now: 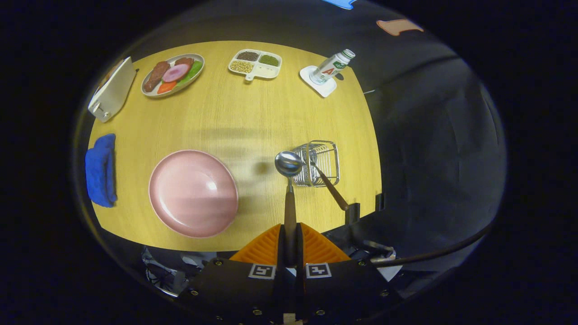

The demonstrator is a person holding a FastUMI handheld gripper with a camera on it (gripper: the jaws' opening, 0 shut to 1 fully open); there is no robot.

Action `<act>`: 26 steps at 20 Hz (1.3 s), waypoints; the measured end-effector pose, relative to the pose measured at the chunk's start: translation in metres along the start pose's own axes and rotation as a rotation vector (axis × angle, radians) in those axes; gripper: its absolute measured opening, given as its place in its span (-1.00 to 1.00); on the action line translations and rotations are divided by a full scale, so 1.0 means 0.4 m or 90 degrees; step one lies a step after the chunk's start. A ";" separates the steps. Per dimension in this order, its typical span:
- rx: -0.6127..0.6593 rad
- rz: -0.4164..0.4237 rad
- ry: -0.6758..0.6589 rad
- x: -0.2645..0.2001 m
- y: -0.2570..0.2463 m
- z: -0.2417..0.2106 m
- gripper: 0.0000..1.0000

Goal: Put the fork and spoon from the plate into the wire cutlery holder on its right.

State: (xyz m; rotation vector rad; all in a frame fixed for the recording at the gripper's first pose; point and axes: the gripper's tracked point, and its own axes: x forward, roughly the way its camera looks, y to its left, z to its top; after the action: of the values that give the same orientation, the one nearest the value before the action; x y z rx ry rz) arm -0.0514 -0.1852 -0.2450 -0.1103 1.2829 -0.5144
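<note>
In the gripper view, the gripper (289, 239) was closed on the handle of the spoon (289, 180), both fingers pressing on the dark handle; the spoon stood out ahead of the fingers with its shiny bowl raised above the table (235, 117), just beside the near left corner of the wire cutlery holder (318, 162); whether the bowl touched the wire could not be told. The holder stood on the table to the right of the pink plate (193, 193), and it already held the fork (332, 189), whose brown handle leaned out over the holder's near side toward the table's edge; the fork's head was down among the wires and hard to make out. The pink plate lay bare, with nothing on it, to the left of the fingers.

Farther off, along the far side of the table, an oval dish (173, 74) carried toy food in red, pink, brown and green; beside it a white divided tray (255, 64) held dark, green and pale grains in three of its compartments, the fourth looking bare; to the right a white bottle (333, 67) stood on a white coaster (318, 81). A white toaster (113, 89) sat at the far left corner; a blue cloth (101, 170) lay bunched at the left edge, well apart from the plate.
</note>
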 end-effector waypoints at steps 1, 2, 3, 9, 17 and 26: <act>0.009 -0.003 0.004 0.003 -0.021 0.005 -0.79; 0.018 -0.006 0.006 0.010 -0.037 0.007 -0.79; 0.026 -0.007 0.010 0.014 -0.051 0.011 -0.79; 0.059 -0.007 0.038 0.066 -0.112 0.027 -0.80; 0.066 0.031 0.070 0.141 -0.125 0.048 -0.79; 0.047 0.072 0.084 0.176 -0.142 0.065 -0.75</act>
State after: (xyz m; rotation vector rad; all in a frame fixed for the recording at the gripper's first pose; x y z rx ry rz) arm -0.0310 -0.2703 -0.2793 0.0588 1.3885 -0.4773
